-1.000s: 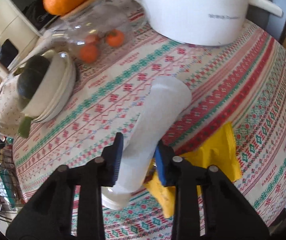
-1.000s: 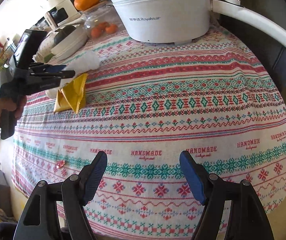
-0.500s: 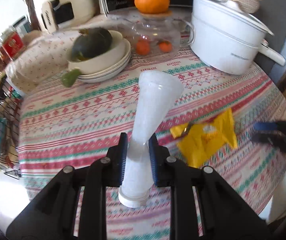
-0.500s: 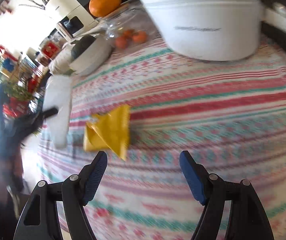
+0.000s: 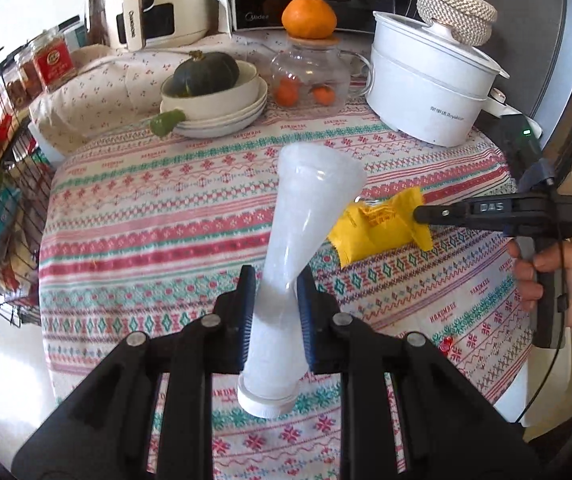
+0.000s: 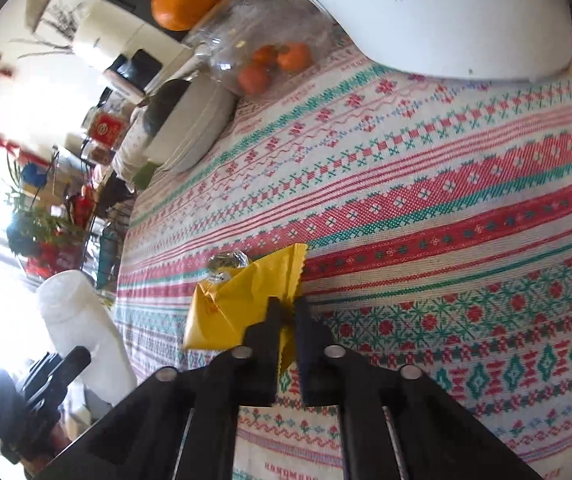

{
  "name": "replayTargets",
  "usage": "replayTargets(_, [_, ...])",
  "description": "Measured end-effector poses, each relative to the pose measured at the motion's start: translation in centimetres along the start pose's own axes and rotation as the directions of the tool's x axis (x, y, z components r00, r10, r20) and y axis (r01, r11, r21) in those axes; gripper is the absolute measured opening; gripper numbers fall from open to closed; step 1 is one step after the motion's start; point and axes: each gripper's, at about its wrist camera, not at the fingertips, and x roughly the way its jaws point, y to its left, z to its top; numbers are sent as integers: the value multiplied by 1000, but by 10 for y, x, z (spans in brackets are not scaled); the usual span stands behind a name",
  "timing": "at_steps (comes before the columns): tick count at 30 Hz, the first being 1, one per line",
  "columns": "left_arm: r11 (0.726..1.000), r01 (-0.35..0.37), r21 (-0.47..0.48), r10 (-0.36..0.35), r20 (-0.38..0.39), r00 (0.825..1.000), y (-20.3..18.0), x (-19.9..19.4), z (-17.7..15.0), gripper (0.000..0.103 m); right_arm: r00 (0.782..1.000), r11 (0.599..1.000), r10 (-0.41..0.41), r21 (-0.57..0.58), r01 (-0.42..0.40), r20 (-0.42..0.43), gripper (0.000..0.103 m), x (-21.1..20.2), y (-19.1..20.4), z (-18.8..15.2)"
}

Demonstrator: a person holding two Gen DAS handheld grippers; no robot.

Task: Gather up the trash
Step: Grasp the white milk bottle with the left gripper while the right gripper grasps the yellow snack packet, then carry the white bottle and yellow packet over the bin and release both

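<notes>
Above the patterned desk [image 5: 174, 208], a crumpled white plastic bottle [image 5: 297, 264] is squeezed between the left tongs [image 5: 274, 312] and held clear of the cloth. Beside it, a yellow wrapper [image 6: 242, 304] is pinched at its edge by the nearly closed right tongs [image 6: 286, 312].

The right gripper [image 6: 286, 316] had its jaws pinched shut on the edge of a yellow wrapper [image 6: 238, 304] lying on the bench's patterned cloth [image 6: 425, 208] — at far left, the left gripper [image 6: 52, 372] clamped a white plastic bottle [image 6: 82, 324].
</notes>
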Motion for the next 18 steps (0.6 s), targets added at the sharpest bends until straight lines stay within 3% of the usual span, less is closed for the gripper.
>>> replayTargets(7, [1000, 8, -23, -7, 5, 1000, -16, -25, -7, 23, 999, 997, -22, -76, 25, 44, 4, -50, 13, -16])
replayTargets(18, [997, 51, 53, -54, 63, 997, -95, -90, -18, 23, 982, 972, -138, -174, 159, 127, 2, -170, 17, -74])
